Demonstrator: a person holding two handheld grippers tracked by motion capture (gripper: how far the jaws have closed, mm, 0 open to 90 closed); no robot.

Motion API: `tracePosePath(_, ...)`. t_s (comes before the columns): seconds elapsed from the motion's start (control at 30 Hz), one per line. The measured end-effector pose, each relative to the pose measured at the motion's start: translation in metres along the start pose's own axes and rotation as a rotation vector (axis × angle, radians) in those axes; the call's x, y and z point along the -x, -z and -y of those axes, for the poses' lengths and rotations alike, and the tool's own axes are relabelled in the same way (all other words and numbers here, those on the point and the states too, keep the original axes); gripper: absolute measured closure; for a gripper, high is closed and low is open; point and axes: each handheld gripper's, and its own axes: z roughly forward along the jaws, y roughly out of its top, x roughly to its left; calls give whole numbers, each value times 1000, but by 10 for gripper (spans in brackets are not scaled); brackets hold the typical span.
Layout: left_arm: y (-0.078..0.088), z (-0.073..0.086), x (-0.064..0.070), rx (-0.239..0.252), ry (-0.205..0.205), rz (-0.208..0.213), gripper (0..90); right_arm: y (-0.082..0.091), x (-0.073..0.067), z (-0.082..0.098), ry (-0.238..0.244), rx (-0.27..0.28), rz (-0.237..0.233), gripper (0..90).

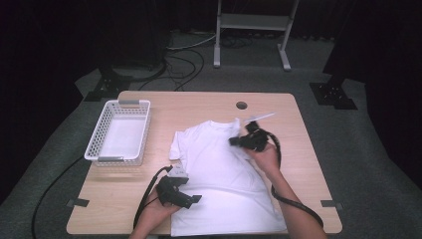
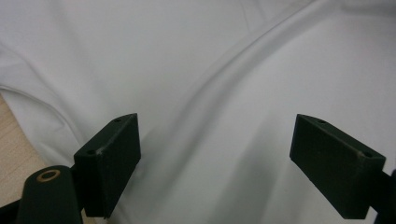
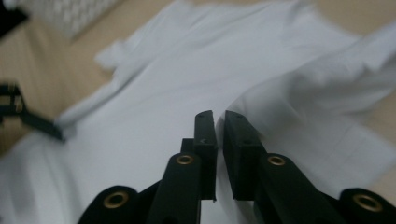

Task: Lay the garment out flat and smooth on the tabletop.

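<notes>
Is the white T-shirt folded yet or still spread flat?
Mostly spread: the T-shirt lies flat on the table, one sleeve lifted in the right tool.

The left gripper is held low at the near left edge of the T-shirt, jaws spread wide. The right gripper is raised over the shirt's far right part, jaws closed on a fold of it.

One white T-shirt, one white plastic basket, apparently empty, two hand-held grippers, left and right, on one wooden counter.
</notes>
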Motion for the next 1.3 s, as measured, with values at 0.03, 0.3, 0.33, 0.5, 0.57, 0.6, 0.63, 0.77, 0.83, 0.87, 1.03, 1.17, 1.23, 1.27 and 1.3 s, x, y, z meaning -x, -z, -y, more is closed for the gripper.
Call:
tracePosePath(0.03,0,0,0,0,1,1,153,-7,-10,-1,46,-43,-5,792)
tracePosePath(0.3,0,0,0,-2,0,2,153,-5,-1,-4,-31,-12,69,679)
tracePosePath(0.33,0,0,0,-1,1,3,153,-5,3,-3,-41,-11,89,677)
tracePosePath(0.5,1,0,0,0,0,3,153,-3,20,3,-120,10,154,608)
tracePosePath(0.57,1,0,-1,1,2,5,153,-2,26,5,-153,25,161,611)
tracePosePath(0.6,1,1,-1,2,3,7,153,-1,28,6,-170,29,158,620)
tracePosePath(0.63,1,1,-1,3,4,9,153,0,30,7,-178,36,161,629)
tracePosePath(0.77,1,1,-1,4,5,10,152,3,36,9,-222,57,146,662)
tracePosePath(0.83,1,1,-1,5,5,9,153,5,38,9,-238,72,129,672)
tracePosePath(0.87,1,1,-1,4,5,8,152,5,39,9,-243,82,126,672)
tracePosePath(1.03,1,1,-1,8,8,10,152,6,41,5,-255,90,124,662)
tracePosePath(1.17,1,1,-1,12,13,12,152,4,42,0,-256,85,135,669)
tracePosePath(1.23,1,2,-2,15,16,13,152,3,43,-2,-262,79,142,673)
tracePosePath(1.27,1,2,-2,17,18,13,152,2,43,-3,-259,72,145,673)
tracePosePath(1.3,1,2,-2,17,18,13,152,1,43,-4,-257,63,145,676)
